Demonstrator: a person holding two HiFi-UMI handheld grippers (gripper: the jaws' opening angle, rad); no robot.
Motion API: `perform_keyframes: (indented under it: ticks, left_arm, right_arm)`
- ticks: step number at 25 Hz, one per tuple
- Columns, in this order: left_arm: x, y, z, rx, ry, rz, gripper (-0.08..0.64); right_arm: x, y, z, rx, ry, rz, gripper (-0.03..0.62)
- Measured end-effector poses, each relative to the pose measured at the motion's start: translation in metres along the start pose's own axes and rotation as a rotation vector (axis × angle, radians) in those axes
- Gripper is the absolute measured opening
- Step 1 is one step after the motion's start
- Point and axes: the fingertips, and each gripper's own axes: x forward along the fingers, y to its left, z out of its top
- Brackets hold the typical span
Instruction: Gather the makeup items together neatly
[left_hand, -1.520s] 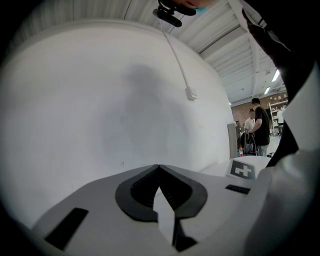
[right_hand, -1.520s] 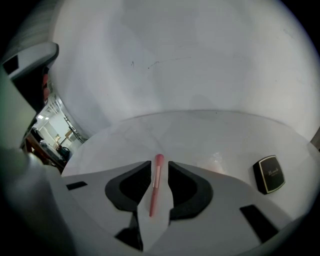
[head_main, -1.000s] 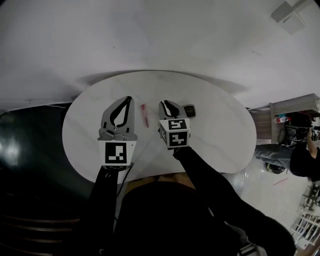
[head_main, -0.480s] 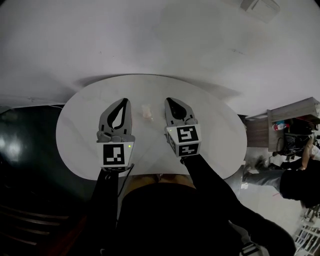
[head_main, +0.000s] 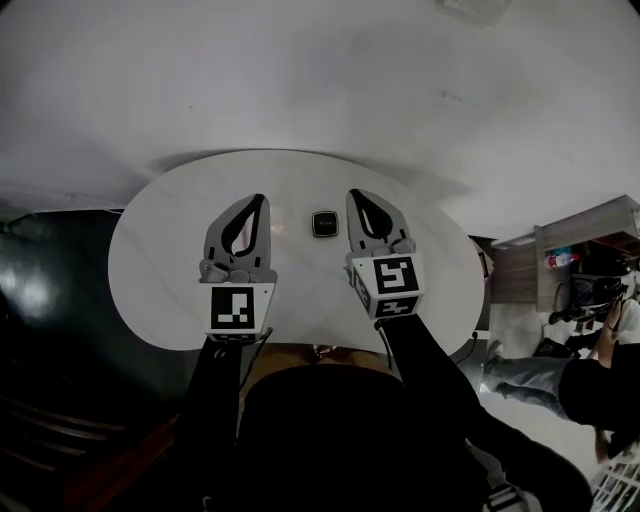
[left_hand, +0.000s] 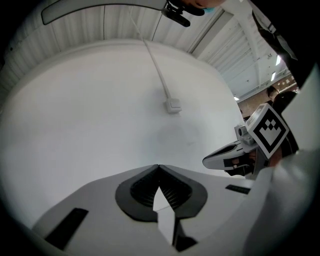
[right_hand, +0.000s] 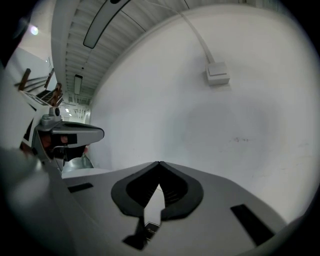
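Note:
A small black square compact (head_main: 323, 223) lies on the white oval table (head_main: 170, 260), between my two grippers. My left gripper (head_main: 258, 200) hovers to its left, jaws shut and empty; its own view shows the tips meeting (left_hand: 158, 166) in front of a bare wall. Right of the compact is my right gripper (head_main: 358, 195), also shut with nothing in it (right_hand: 159, 163). Through the gap under its jaws I glimpse the compact (right_hand: 151, 227). A faint pinkish stick (head_main: 281, 230) shows beside the left gripper; I cannot tell what it is.
A white wall stands behind the table, with a small white box on a cable (left_hand: 173, 105). A wooden shelf (head_main: 590, 235) and a person sitting on the floor (head_main: 590, 385) are at the right. Dark floor lies at the left (head_main: 50, 300).
Both grippers have lifted off the table and now point level at the wall. The right gripper has shifted from left of the compact to its right side.

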Motion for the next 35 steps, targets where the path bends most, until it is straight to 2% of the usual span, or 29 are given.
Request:
perform_keyframes:
  ticks: [10, 15, 35]
  left_arm:
    - [0.003, -0.027, 0.023, 0.007, -0.035, -0.039, 0.015]
    - [-0.002, -0.030, 0.028, 0.013, -0.062, -0.036, 0.015]
    - [-0.016, -0.030, 0.034, 0.015, -0.075, -0.016, 0.015]
  right_arm:
    - [-0.038, -0.026, 0.008, 0.002, -0.044, -0.061, 0.028]
    - [-0.045, -0.020, 0.013, -0.021, -0.064, -0.058, 0.028]
    - [-0.056, -0.007, 0.020, -0.035, -0.087, -0.029, 0.026]
